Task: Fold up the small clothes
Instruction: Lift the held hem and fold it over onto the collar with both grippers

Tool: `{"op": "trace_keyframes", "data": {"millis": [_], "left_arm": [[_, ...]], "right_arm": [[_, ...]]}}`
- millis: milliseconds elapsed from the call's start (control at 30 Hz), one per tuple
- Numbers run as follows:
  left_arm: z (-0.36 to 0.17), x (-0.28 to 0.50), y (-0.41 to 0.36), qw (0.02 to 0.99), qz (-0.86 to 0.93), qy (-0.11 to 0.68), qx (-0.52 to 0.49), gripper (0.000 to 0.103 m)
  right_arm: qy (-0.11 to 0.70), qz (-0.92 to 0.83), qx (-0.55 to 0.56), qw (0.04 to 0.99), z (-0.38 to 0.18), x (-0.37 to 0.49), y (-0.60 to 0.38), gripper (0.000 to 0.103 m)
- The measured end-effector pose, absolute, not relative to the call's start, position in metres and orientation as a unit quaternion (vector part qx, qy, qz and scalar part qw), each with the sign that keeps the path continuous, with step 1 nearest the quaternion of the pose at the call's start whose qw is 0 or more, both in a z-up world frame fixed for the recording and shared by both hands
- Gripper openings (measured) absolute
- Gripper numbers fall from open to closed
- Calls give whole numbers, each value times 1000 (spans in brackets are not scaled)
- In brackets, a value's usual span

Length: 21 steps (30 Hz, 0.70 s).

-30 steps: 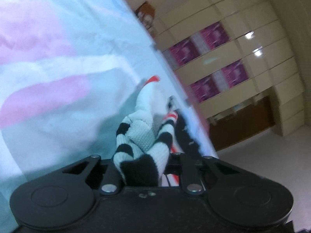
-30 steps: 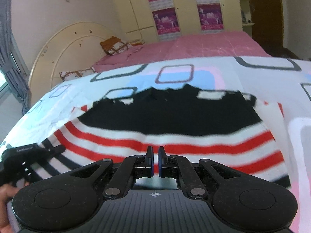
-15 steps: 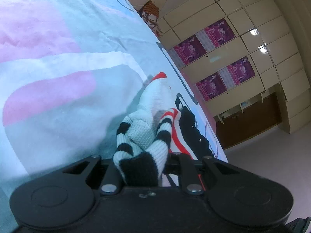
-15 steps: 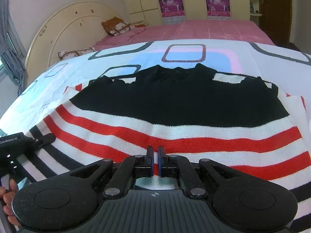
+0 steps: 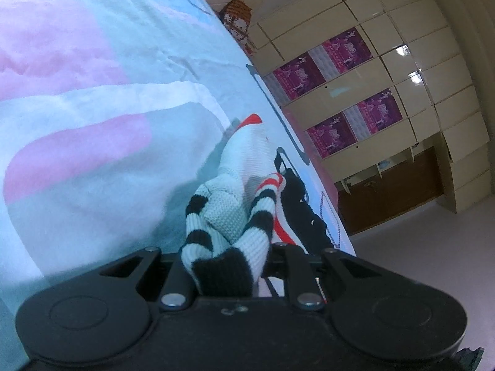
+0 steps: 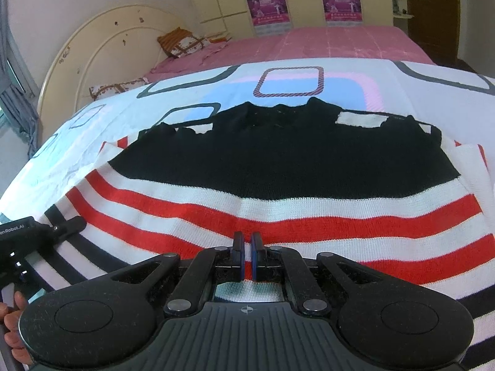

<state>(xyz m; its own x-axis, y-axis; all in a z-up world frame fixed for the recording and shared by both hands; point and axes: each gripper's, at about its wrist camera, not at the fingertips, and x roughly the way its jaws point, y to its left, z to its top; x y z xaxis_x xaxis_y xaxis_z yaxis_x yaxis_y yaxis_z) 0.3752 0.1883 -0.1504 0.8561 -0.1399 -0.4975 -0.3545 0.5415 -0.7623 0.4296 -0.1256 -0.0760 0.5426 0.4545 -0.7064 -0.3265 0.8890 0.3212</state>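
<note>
A knit sweater lies spread flat on the patterned bedsheet, with a black top and red, white and black stripes below. My right gripper hovers over its lower stripes, blue pads shut with nothing visible between them. In the left wrist view my left gripper is shut on a bunched black-and-white striped corner of the sweater, which hides its fingertips. That same left gripper shows at the left edge of the right wrist view, at the sweater's left hem, held by a person's hand.
Beyond the sheet is a pink bedcover with a pillow by the curved headboard. A cream wardrobe with purple posters stands past the bed. Bare floor lies off the bed's edge.
My right gripper has come down and closer to the sweater, which now fills more of its view. The left gripper keeps its hold and has barely shifted.
</note>
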Motion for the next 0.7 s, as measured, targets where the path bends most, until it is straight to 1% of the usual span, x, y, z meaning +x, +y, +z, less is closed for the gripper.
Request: {"op": "trace_keyframes", "data": {"millis": [167,267,333,533,700], "left_arm": [[-126,378,178,861,45,244,-443,16],[-99,385,159,886,31,241,-396,16],[-81,390,143,898,21,242,-368,16],[-33,414,62,926,-45,257,-274,16],[-24,432,-26,931,-93,288,-205,16]], "right_arm": [[426,224,82,873,-76,431,-128,3],[429,226,86,870,-75,432,-130,4],[420,219,109,874,-69,429,-139,4],[384,187,166,889,-49,411,-203,4],[366,141,202,898,-35,397,-281,4]]}}
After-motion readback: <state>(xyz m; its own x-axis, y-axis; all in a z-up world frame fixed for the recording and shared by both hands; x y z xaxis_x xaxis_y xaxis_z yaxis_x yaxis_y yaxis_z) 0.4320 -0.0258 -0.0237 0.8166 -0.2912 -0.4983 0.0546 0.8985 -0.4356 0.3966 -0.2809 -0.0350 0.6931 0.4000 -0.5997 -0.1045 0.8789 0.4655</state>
